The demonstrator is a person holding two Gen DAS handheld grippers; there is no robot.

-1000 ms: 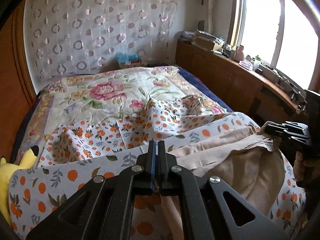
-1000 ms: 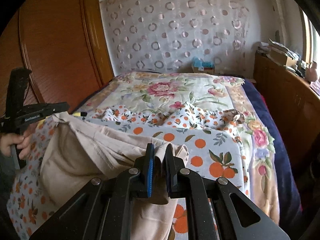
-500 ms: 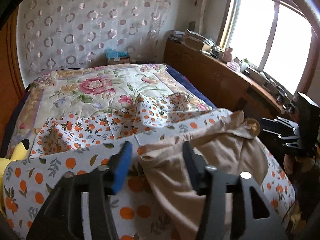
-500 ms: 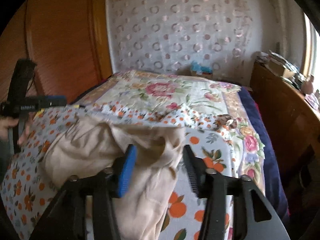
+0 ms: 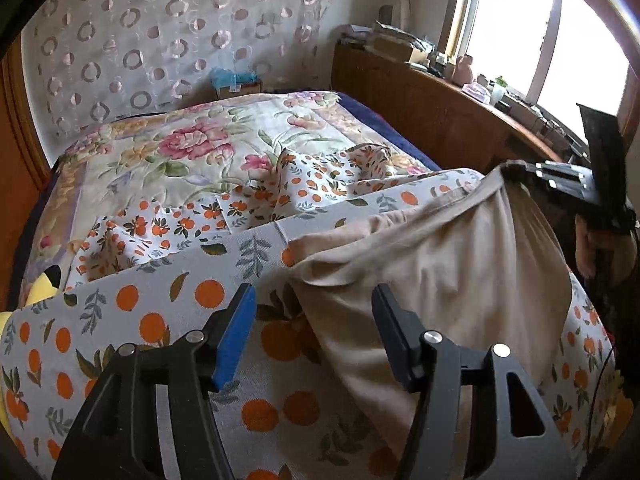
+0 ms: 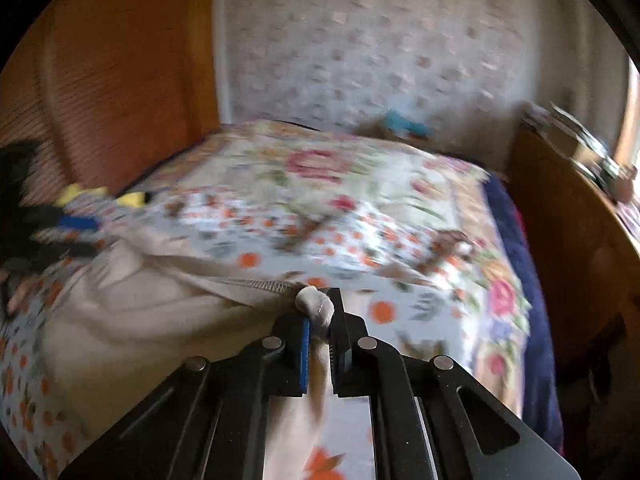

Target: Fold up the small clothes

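The right claw (image 6: 319, 330) pinches a bunched corner of the beige garment (image 5: 440, 264); the left claw (image 5: 314, 330) is spread wide, holding nothing, over its near edge. To fold well, I'd pull that corner taut and carry it straight across. The garment lies rumpled on the orange-print blanket (image 5: 168, 300) on the bed (image 5: 160, 152), soft and limp.

The beige garment (image 5: 432, 264) lies loosely spread and wrinkled on the orange-print blanket (image 5: 168, 312) at the near end of the bed. One bunched corner (with a ribbed, elastic-looking hem running up to it) is lifted off the blanket, the cloth pulled into a taut ridge toward it. The rest drapes in soft folds, its left edge rumpled.
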